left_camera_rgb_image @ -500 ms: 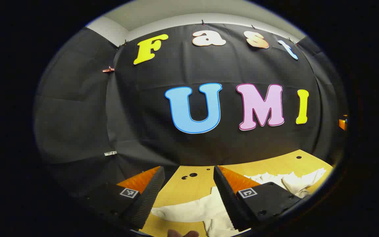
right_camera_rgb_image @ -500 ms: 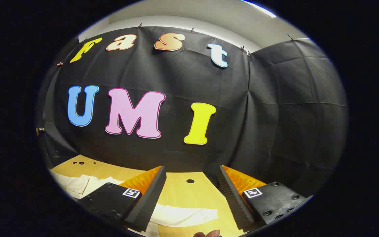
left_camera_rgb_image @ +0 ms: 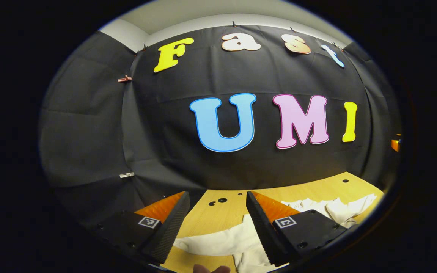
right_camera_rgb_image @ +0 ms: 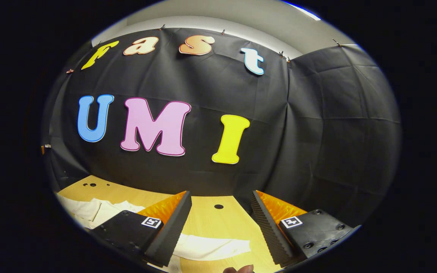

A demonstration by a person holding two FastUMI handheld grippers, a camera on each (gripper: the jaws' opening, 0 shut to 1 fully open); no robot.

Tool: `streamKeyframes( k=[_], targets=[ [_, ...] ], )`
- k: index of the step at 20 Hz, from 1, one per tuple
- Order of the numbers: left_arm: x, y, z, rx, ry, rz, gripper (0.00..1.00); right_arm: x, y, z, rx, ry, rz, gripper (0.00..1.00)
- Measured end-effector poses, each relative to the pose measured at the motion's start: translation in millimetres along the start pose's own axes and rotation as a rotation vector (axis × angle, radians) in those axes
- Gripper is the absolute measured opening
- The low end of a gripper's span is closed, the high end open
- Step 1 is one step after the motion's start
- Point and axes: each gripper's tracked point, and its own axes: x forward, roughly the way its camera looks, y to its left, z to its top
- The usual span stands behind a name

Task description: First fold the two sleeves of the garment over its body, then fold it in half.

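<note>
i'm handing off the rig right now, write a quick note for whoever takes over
Left gripper: jaws open, empty, held above the table.
Right gripper: jaws open, empty, also above the table.
Garment: white, lying on the table below both grippers; a rumpled part lies off to the left gripper's right. A flat strip of it lies under the right gripper.
Done: no fold can be confirmed.
Left: grasp and fold both sleeves over the body, then fold in half.
</note>
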Motion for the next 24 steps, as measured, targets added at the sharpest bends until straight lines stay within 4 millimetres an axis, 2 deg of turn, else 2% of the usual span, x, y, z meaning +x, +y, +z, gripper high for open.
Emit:
streamKeyframes(
  k=[8, 11, 15, 24],
  targets=[
    [-1, -2, 1, 0.008, 0.011, -0.008, 0.94, 3, -3, -8, -0.008, 0.021, -0.008, 0.97],
    [-2, -3, 0, 0.007, 0.017, -0.014, 0.94, 10, -10, -25, -0.015, 0.054, -0.025, 0.97],
    [-3, -4, -4, 0.013, 0.042, -0.024, 0.94, 13, -27, -84, 0.005, 0.181, -0.048, 0.97],
    [0, -28, -28, -0.007, 0.127, -0.021, 0.94, 66, -62, -253, 0.05, 0.518, -0.073, 0.97]
  ],
)
